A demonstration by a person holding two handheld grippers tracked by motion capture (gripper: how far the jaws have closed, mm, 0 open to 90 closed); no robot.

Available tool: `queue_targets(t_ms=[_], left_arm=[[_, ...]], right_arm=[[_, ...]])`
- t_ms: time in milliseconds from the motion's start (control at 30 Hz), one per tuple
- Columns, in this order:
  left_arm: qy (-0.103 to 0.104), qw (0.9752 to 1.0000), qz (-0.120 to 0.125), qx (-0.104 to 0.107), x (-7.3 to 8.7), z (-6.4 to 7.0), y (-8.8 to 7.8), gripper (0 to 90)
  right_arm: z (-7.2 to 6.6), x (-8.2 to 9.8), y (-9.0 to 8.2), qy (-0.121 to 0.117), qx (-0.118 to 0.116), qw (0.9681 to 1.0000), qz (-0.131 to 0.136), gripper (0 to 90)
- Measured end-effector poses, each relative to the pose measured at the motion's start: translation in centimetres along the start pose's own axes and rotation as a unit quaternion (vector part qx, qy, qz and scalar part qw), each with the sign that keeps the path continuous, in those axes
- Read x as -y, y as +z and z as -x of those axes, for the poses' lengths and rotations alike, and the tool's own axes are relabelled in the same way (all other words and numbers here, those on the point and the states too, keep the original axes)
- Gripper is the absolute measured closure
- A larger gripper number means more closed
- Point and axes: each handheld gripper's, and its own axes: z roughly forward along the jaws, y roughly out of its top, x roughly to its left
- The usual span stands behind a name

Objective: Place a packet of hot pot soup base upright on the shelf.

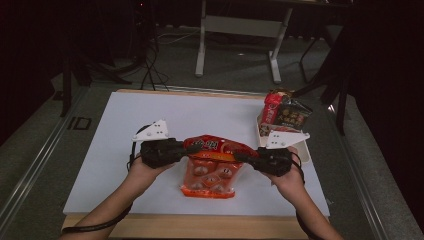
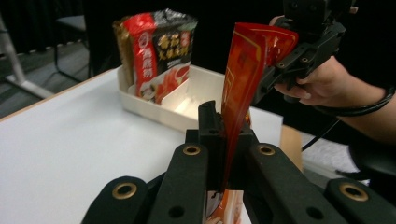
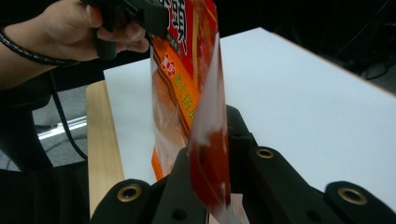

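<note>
The red snack bag (image 1: 212, 165) hangs over the near middle of the white bench (image 1: 125, 150), held by its top corners between both claws. The left claw (image 1: 182, 149) is clamped on the bag's left corner, the right claw (image 1: 242, 157) on its right corner. At the far right, a white tray (image 2: 168, 105) holds an upright dark noodle packet (image 2: 161, 51).

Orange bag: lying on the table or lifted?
Lifted. Both grippers, left and right, pinch the orange bag's top corners; it hangs.
</note>
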Motion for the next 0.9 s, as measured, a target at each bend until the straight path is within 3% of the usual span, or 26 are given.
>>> queue_targets(t_ms=[167,267,367,400,467,533,567,600,700,767,900], left_arm=[[0.004,1.0,0.0,0.006,0.1,-0.1,-0.1,85.9],[0.004,1.0,0.001,0.0,0.3,-0.2,0.0,81.8],[-0.007,0.9999,0.012,-0.006,0.5,-0.6,0.0,76.5],[-0.008,0.9998,0.017,-0.009,0.5,-0.8,-0.1,68.5],[-0.011,0.9996,0.022,-0.009,0.6,-1.0,-0.2,62.9],[-0.011,0.9996,0.024,-0.013,0.6,-1.1,-0.2,48.9],[-0.017,0.9992,0.029,-0.021,0.8,-1.2,-0.4,48.9],[-0.018,0.9991,0.03,-0.025,0.8,-1.3,-0.5,37.3],[-0.038,0.9982,0.035,-0.03,1.1,-1.6,-0.7,20.7],[-0.039,0.9985,0.03,-0.026,1.5,-1.7,-0.8,12.0],[-0.045,0.9984,0.023,-0.025,2.2,-1.6,-0.6,5.4]], right_arm=[[-0.2,-1.2,-0.6,-0.007,0.008,0.9999,-0.001,90.0],[-0.3,-1.7,-0.7,-0.015,0.021,0.9997,-0.006,90.0],[-0.2,-2.0,-0.7,-0.011,0.017,0.9998,-0.003,90.0],[-0.2,-2.2,-0.6,-0.012,0.018,0.9998,-0.001,90.0],[-0.2,-2.5,-0.5,-0.019,0.022,0.9995,-0.008,90.0],[-0.2,-2.6,-0.4,-0.019,0.021,0.9996,-0.008,90.0],[-0.2,-2.7,-0.4,-0.023,0.024,0.9994,-0.012,90.0],[-0.1,-3.0,-0.7,-0.023,0.024,0.9994,-0.008,90.0],[0.1,-3.4,-1.2,-0.019,0.028,0.9994,0.001,90.0],[0.3,-3.8,-1.7,-0.019,0.035,0.9992,0.007,90.0],[0.4,-4.8,-2.7,-0.02,0.041,0.9988,0.02,90.0]])
